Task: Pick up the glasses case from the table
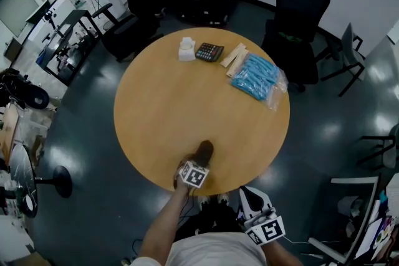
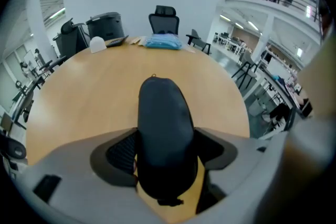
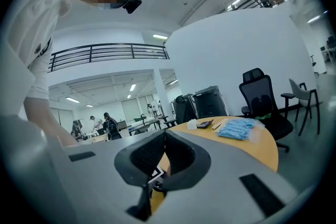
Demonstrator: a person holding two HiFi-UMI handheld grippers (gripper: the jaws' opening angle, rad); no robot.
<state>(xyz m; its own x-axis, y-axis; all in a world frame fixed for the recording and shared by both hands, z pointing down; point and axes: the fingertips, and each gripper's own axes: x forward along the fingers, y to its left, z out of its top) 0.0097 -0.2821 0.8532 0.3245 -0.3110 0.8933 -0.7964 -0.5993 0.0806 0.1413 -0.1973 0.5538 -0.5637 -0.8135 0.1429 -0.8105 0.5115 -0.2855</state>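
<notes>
The dark glasses case (image 1: 204,149) lies on the round wooden table (image 1: 162,103) near its front edge. My left gripper (image 1: 197,162) points steeply down over it, its marker cube just behind. In the left gripper view the case (image 2: 163,107) fills the gap between the wide-spread jaws of the left gripper (image 2: 166,134) and rests on the tabletop. Whether the pads press on it is unclear. My right gripper (image 1: 254,196) hangs off the table's front right edge, pointing roughly level. In the right gripper view the right gripper (image 3: 166,134) has its tips together with nothing between them.
At the table's far side sit a white box (image 1: 186,48), a black calculator (image 1: 209,52), wooden sticks (image 1: 234,58) and a blue plastic pack (image 1: 255,76). Black office chairs (image 1: 299,15) stand behind the table. A person's arm (image 1: 163,227) reaches in from below.
</notes>
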